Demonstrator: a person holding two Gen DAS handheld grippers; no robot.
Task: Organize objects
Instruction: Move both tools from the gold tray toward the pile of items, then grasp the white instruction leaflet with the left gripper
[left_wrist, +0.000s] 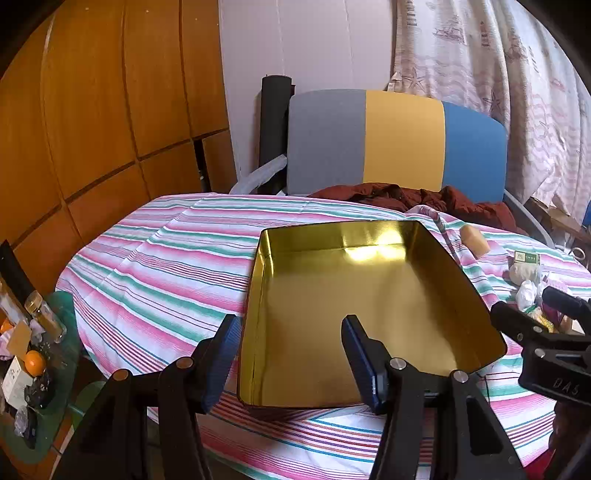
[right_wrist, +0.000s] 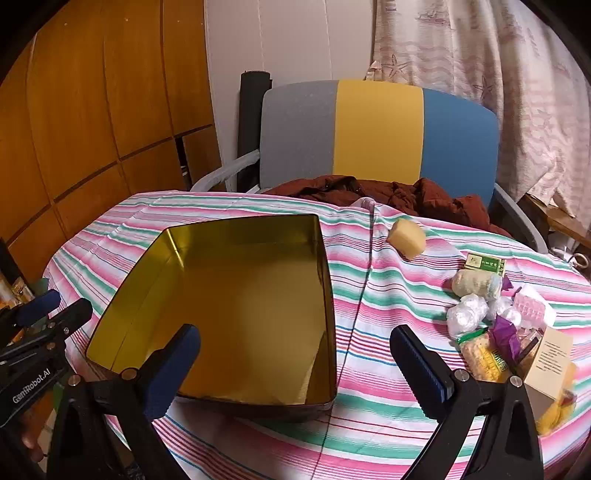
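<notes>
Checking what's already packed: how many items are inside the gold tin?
0. The gold tin is empty; the items lie on the striped tablecloth to its right.

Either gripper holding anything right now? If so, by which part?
Nothing held. The left gripper is open at the gold tin's near left wall, not closed on it. The right gripper is open, empty.

Snack pile (right_wrist: 495, 332) at table's right: wrappers overlap, print on card (right_wrist: 550, 354) too small to read. Left wrist view cuts same pile at right edge, right gripper (left_wrist: 554, 332) masking part. Side shelf clutter (left_wrist: 29, 350) blurred, cropped. Chair seat buried under red jacket (right_wrist: 388, 195).
</notes>
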